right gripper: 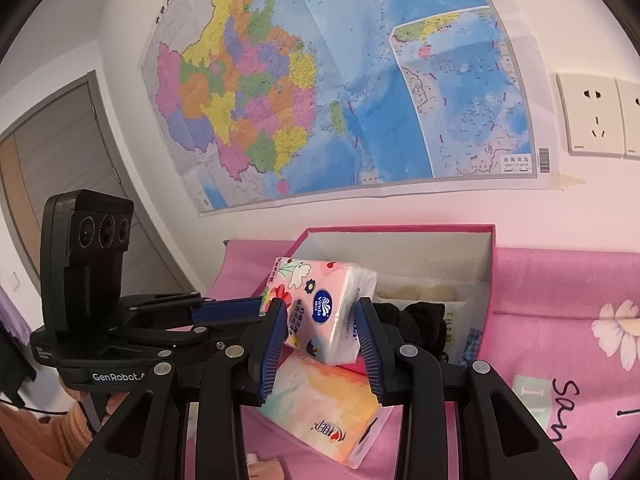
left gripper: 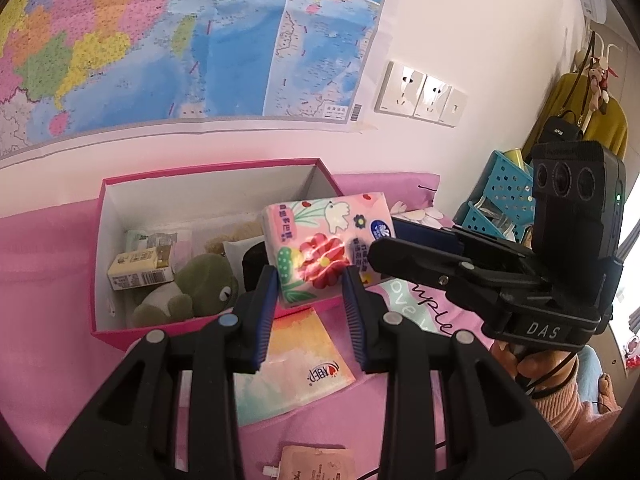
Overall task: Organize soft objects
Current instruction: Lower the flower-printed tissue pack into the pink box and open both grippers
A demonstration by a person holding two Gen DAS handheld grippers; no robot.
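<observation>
A pink floral tissue pack is held up over the near right rim of the pink box. My left gripper grips its near end, and my right gripper grips the same pack from the other side. In the left wrist view the right gripper's body reaches in from the right. The box holds a green frog plush, a yellow carton and a black soft item. An orange-and-teal tissue pack lies on the pink sheet below; it also shows in the right wrist view.
The box stands on a pink bed sheet against a wall with a large map and sockets. A blue basket stands at the right. A small spouted pouch lies at the near edge.
</observation>
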